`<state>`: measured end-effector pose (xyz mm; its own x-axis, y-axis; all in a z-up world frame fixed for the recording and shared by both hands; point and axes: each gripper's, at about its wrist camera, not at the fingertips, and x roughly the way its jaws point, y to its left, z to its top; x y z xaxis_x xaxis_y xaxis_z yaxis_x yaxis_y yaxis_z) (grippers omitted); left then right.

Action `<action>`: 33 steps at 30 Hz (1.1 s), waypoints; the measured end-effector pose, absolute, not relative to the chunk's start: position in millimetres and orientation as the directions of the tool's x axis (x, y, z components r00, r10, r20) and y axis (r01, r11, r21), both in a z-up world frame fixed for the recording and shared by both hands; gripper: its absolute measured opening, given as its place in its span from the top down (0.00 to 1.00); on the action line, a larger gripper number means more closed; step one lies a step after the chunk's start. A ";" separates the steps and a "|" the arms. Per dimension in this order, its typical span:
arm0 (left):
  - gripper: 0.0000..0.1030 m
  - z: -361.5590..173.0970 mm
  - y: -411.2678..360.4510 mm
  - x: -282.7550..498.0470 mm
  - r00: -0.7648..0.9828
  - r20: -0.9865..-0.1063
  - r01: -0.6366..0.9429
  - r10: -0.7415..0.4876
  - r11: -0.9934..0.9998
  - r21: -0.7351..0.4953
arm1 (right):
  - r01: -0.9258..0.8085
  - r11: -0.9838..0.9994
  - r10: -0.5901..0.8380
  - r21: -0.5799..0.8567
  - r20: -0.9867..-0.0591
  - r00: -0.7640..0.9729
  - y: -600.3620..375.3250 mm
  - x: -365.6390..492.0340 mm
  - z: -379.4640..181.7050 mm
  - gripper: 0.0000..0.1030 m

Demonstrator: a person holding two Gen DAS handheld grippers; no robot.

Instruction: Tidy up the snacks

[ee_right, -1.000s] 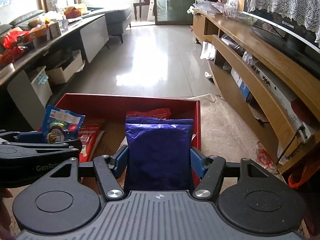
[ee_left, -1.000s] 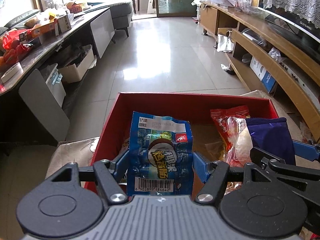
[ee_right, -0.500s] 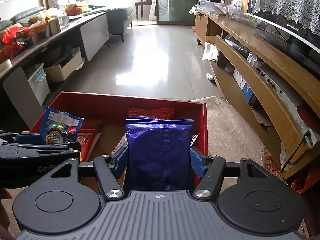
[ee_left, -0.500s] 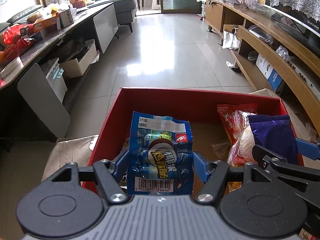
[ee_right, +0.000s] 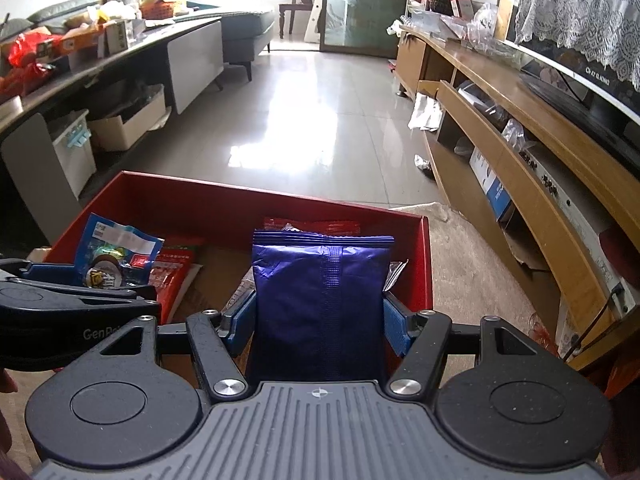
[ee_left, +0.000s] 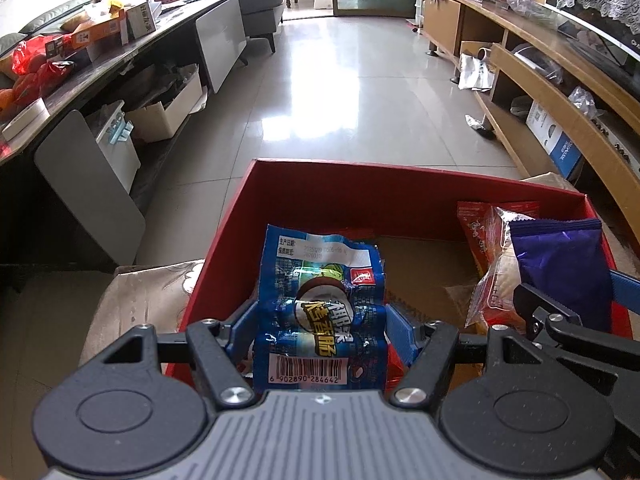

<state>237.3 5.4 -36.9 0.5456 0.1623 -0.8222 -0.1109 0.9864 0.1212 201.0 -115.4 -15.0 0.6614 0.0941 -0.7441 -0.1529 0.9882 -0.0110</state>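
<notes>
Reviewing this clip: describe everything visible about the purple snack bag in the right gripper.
The purple snack bag is a glossy, foil-like pillow pack, deep violet, with a crimped top edge and a vertical back seam facing the camera; no print shows on this side. It stands upright, clamped at its sides by the blue pads of the right gripper, held over the right end of the red box, in front of a red packet.

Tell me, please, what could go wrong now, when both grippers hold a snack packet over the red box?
1. The left gripper pinches the blue packet near its bottom, so it may flop or slip.
2. The right gripper with the purple packet is close to the left one; they could collide.
3. Red packets already lie in the red box; dropped packets may pile untidily.
</notes>
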 end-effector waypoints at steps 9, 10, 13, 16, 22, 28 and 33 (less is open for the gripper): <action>0.36 -38.6 7.5 237.9 0.545 -0.821 -0.112 0.167 0.986 0.125 | -0.156 0.987 0.080 -0.032 -0.745 0.662 -111.0 203.3 -16.4 0.30; 0.36 -39.0 7.3 238.2 0.546 -0.821 -0.112 0.168 0.986 0.128 | -0.156 0.987 0.079 -0.035 -0.745 0.662 -110.1 203.7 -16.7 0.30; 0.36 -40.2 7.0 239.1 0.548 -0.818 -0.114 0.176 0.984 0.135 | -0.155 0.987 0.077 -0.037 -0.745 0.663 -109.1 204.7 -17.4 0.30; 0.36 -41.4 5.5 239.8 0.544 -0.820 -0.117 0.178 0.984 0.136 | -0.152 0.988 0.074 -0.039 -0.741 0.667 -108.4 206.4 -19.2 0.30; 0.36 -45.0 6.4 243.4 0.535 -0.821 -0.120 0.197 0.980 0.157 | -0.161 0.984 0.056 -0.073 -0.738 0.673 -102.8 208.9 -23.2 0.28; 0.36 -45.3 4.6 239.4 0.533 -0.818 -0.110 0.218 0.976 0.188 | -0.181 0.977 0.040 -0.114 -0.732 0.681 -97.0 205.9 -22.5 0.28; 0.35 -44.0 6.3 234.2 0.530 -0.817 -0.100 0.225 0.974 0.202 | -0.200 0.972 0.041 -0.127 -0.741 0.670 -93.2 203.3 -22.5 0.29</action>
<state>234.2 6.3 -44.0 0.5304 0.2245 -0.8174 -0.1003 0.9741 0.2025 203.3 -93.2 -22.5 0.6698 0.0411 -0.7414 -0.1999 0.9716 -0.1268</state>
